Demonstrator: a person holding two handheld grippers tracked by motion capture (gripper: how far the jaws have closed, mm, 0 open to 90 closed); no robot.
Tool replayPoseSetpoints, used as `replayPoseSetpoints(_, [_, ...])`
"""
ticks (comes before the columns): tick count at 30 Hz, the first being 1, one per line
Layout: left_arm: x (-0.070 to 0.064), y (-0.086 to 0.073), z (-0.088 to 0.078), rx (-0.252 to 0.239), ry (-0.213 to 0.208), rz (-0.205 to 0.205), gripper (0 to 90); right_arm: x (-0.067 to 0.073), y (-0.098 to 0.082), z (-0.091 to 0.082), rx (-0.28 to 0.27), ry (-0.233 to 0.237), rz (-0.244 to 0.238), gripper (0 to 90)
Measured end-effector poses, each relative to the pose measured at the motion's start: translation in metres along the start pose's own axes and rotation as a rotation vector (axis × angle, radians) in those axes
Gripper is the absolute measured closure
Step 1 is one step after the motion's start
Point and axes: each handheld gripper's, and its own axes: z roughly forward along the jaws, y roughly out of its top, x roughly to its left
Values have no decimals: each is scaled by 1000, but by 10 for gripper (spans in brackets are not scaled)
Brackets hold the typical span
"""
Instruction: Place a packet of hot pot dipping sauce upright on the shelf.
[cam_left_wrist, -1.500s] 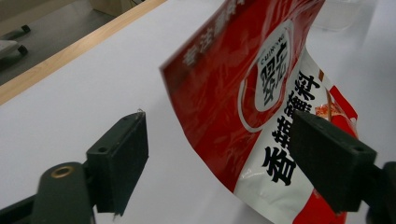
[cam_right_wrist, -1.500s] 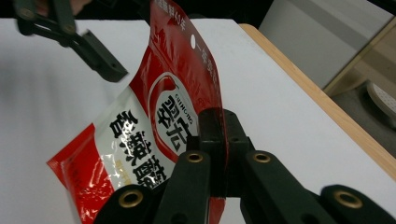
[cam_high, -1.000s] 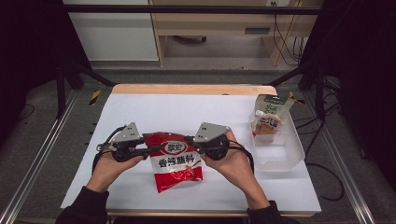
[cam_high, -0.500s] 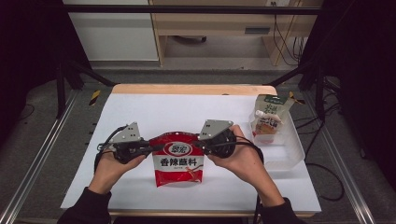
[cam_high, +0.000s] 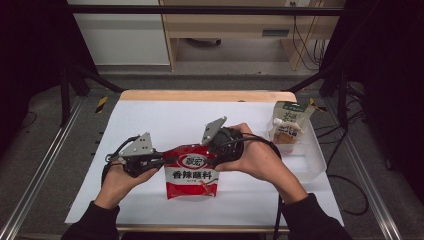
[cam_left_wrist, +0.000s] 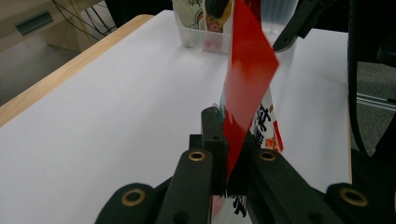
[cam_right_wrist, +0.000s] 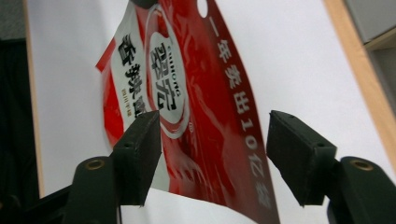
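Clear bin (cam_high: 312, 155) at the right edge of the tabletop (cam_high: 150, 120) holds two pouches (cam_high: 287, 125). Red sauce pouch (cam_high: 192, 172) stands mid-tabletop; left gripper (cam_high: 162, 161) clamps its top corner. Right gripper (cam_high: 212, 150) jaws just opened, pouch between, pads not pressing.

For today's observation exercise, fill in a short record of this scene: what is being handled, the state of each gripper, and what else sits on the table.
Item handled: red seasoning pouch, top edge lifted off the white table
Left gripper: shut on the pouch's edge
Right gripper: jaws have just been opening; the pouch lies between them, pads apart from it
Container: clear bin at the table's right side
Bin contents: two upright pouches
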Motion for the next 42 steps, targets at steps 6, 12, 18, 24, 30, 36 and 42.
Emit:
replayPoseSetpoints(6, [-1, 1, -1, -7, 3, 5, 897, 0, 4, 10, 63, 74, -39, 548])
replayPoseSetpoints(12, [-1, 1, -1, -4, 5, 9, 896, 2, 8, 13, 81, 81, -41, 788])
replayPoseSetpoints(18, [2, -2, -1, -12, 10, -16, 887, 0, 10, 12, 69, 108, -26, 890])
replayPoseSetpoints(24, [5, -5, -3, -35, 45, -45, 706, -3, 13, 9, 65, 117, -36, 893])
replayPoseSetpoints(30, [9, -10, -10, -56, 78, -81, 462, -12, 15, -2, 45, 91, -13, 894])
replayPoseSetpoints(36, [13, -34, -6, -11, 161, -145, 289, -25, 14, -11, 52, 66, 16, 894])
replayPoseSetpoints(42, [14, -61, 5, 76, 198, -186, 181, -41, 3, -14, 44, 44, 83, 894])
